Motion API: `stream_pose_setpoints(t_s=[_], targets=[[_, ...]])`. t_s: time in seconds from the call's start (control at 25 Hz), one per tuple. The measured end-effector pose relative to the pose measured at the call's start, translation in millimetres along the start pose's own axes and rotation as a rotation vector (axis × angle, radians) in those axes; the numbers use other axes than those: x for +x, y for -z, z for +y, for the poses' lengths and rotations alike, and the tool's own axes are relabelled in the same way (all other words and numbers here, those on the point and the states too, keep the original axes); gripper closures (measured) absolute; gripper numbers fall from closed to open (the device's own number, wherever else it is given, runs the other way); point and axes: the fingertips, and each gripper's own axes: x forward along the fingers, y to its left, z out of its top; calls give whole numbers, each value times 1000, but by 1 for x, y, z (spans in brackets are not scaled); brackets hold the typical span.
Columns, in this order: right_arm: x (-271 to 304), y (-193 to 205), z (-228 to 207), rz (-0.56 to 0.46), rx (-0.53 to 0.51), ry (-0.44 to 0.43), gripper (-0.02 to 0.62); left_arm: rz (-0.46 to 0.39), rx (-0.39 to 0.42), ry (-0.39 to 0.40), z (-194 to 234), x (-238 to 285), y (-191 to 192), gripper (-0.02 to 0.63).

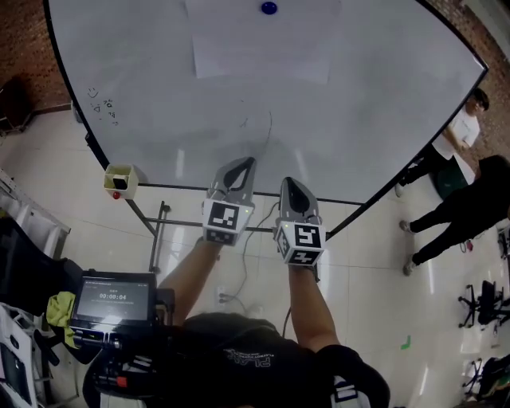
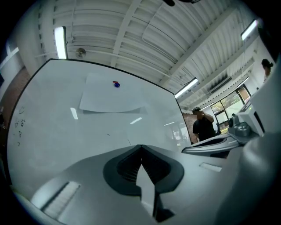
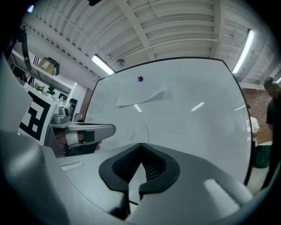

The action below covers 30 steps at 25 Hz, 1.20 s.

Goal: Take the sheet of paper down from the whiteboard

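- The left claw (image 1: 246,162) is closed, its two jaws pressed together with nothing between them (the left gripper view shows only bare board past the tips).
- The right claw (image 1: 288,183) is closed and empty too. It is just beside the left one, and both point at the lower part of the whiteboard (image 1: 374,111).
- The sheet of paper (image 1: 259,48) hangs high on the whiteboard, well apart from both claws. It lies above and ahead of them, so I think the coming move is mostly a reach upward along the board.
- A blue magnet (image 1: 268,8) pins the sheet at the middle of its top edge. In the head view this magnet is almost straight above the gap between the two claws.
- The sheet seems wider than it is tall, with its long axis level across the board (the head view cuts off the top edge, so I am not fully sure).
- In the left gripper view the lower edge of the sheet throws a shadow, so it seems to stand a little off the board. This free edge may be the easiest place to pinch.
- Neither claw is clearly nearer, though the left tip is a little higher on the board and so perhaps closer to the lower edge.
- Both claws must open before either can take the sheet or the magnet.
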Motion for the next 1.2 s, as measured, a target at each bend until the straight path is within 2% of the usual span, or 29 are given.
stream_pose_setpoints(t_s=[0.28,0.52,0.6,0.76,0.88,1.0,1.2], targets=[[46,-35,-42,-67,-119,-166,581,-33,99,-109,23,72,-38,604],[75,-74,-55,-133,-94,-247,581,-109,187,-191,68,95,-100,604],[80,-92,-54,-169,-55,-252,581,-126,170,-207,85,98,-119,604],[86,-126,-59,-223,90,-283,581,-183,138,-220,98,101,-165,604],[89,-146,-65,-258,164,-317,576,-240,181,-216,94,107,-195,603],[104,-157,-69,-280,224,-350,501,-258,240,-226,103,117,-208,567],[121,-176,-75,-323,318,-377,460,-255,341,-249,115,134,-230,454]])
